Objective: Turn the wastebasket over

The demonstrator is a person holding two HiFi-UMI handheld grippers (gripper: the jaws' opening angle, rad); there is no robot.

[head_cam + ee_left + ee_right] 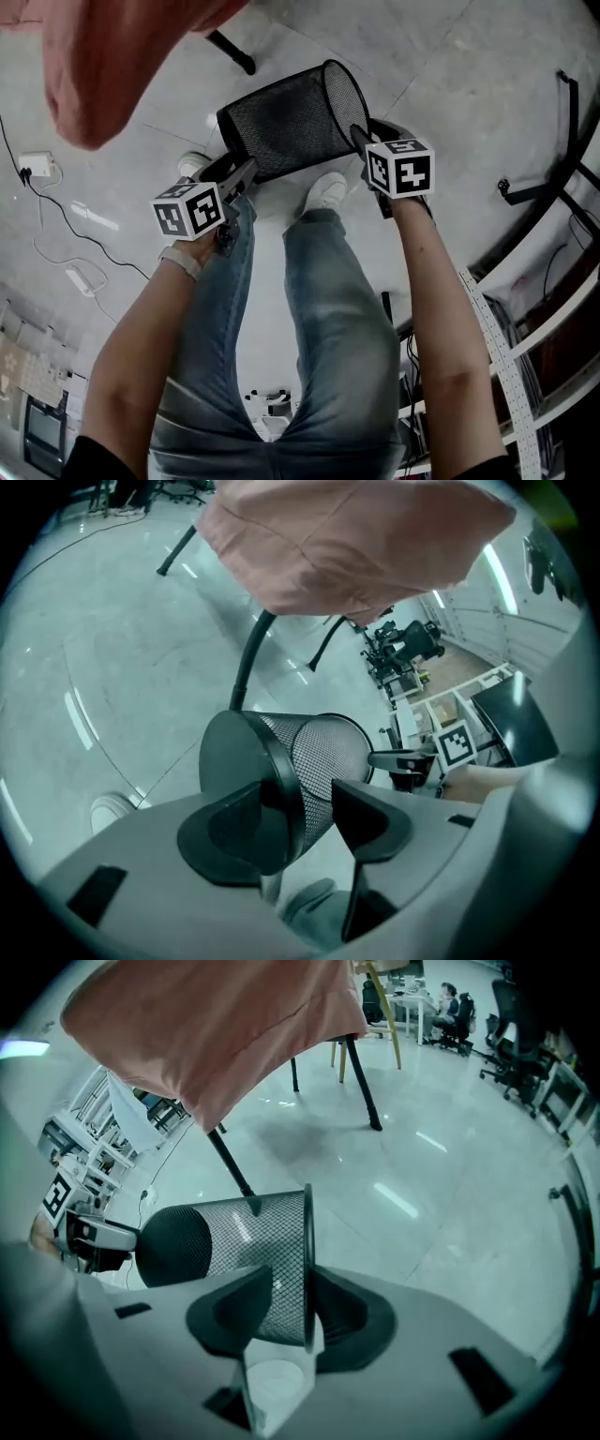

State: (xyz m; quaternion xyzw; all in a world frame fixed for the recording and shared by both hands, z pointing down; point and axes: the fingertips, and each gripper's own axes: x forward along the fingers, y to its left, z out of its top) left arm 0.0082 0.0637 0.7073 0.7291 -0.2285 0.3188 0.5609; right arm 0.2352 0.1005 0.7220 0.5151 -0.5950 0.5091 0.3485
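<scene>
The black mesh wastebasket lies on its side in front of my knees, with its open rim to the right and its solid base to the left. My left gripper straddles the base's edge, one jaw over the bottom and one against the mesh. My right gripper is clamped across the open rim, with one jaw outside on the mesh and one inside. Both appear shut on the wastebasket, which seems to be held clear of the floor. Each gripper's marker cube shows in the other's view.
A pink cloth hangs over a black-legged stand just beyond the basket. My white shoes are under it. Cables and a power strip lie on the floor to the left. A black table frame stands to the right.
</scene>
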